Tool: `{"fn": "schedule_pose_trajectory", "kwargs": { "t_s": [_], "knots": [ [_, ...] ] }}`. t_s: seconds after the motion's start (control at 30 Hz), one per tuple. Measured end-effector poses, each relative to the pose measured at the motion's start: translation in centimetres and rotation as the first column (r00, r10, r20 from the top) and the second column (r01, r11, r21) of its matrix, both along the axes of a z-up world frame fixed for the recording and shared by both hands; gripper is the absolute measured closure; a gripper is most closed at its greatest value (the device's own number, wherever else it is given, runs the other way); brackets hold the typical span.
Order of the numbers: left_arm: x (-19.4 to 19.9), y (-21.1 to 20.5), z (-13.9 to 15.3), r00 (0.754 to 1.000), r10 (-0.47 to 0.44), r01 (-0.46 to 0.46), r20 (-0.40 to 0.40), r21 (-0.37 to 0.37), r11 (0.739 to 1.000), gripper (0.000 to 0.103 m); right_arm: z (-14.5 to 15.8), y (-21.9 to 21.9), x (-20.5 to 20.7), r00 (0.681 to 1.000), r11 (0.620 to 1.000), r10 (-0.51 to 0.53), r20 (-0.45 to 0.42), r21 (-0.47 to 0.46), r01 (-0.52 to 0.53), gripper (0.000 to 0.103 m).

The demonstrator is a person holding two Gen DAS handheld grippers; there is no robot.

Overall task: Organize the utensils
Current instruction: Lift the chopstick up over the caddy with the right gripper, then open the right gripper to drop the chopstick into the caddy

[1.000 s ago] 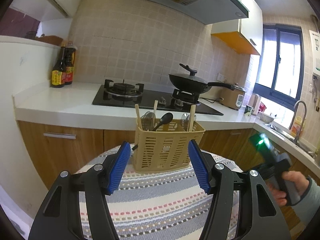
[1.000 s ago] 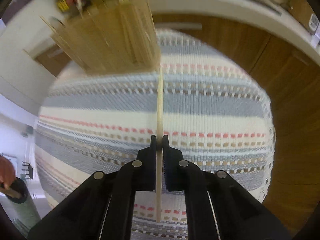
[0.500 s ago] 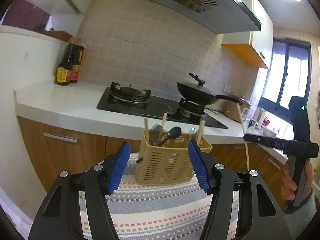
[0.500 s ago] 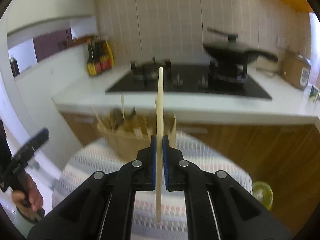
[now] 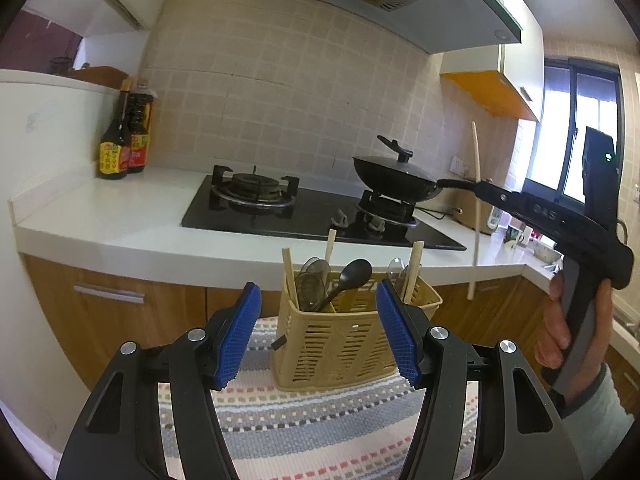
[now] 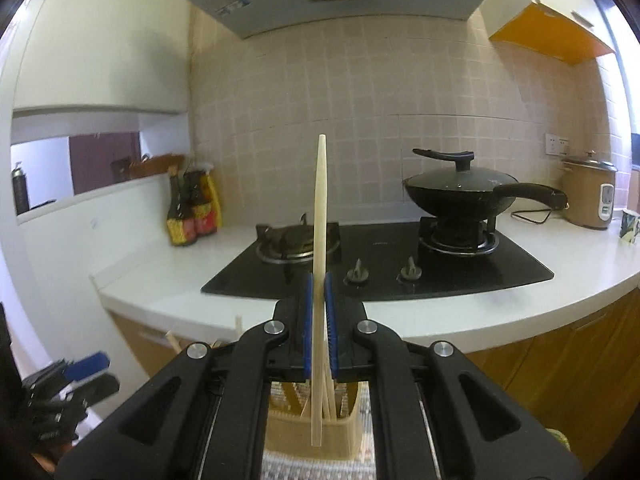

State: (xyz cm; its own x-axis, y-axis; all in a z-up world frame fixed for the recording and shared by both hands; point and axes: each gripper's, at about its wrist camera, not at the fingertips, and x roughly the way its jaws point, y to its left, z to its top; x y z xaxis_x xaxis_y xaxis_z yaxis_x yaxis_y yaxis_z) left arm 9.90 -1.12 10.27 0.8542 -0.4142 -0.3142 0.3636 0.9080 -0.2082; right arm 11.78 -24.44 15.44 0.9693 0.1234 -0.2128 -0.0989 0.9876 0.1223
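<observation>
A tan slotted utensil basket stands on a striped cloth and holds chopsticks, spoons and a black ladle. My left gripper is open and empty, its blue pads either side of the basket, in front of it. My right gripper is shut on a single pale chopstick, held upright. In the left wrist view that chopstick hangs to the right of and above the basket. In the right wrist view the basket lies just below the chopstick's lower end.
A white counter carries a black gas hob, a lidded wok and sauce bottles. A rice cooker sits at the right. Wooden cabinets run below the counter.
My right gripper has swung up from pointing down at the cloth to level, lifting the chopstick upright over the basket. My left gripper has tilted up slightly and stayed open.
</observation>
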Motion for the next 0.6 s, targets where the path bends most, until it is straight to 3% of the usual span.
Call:
{"fn": "schedule_pose_trajectory", "kwargs": {
  "t_s": [0.33, 0.6],
  "knots": [
    [1.8, -0.9, -1.9, 0.999, 0.001, 0.000, -0.034, 0.040, 0.999, 0.045, -3.9, -0.2, 3.9, 0.997, 0.997, -0.062, 0.042, 0.042, 0.060, 0.098],
    [1.8, -1.2, -2.8, 0.998, -0.004, 0.008, -0.060, 0.055, 0.998, 0.045, -6.0, -0.8, 4.0, 0.998, 0.995, -0.052, 0.018, 0.082, 0.050, 0.098]
  ]
}}
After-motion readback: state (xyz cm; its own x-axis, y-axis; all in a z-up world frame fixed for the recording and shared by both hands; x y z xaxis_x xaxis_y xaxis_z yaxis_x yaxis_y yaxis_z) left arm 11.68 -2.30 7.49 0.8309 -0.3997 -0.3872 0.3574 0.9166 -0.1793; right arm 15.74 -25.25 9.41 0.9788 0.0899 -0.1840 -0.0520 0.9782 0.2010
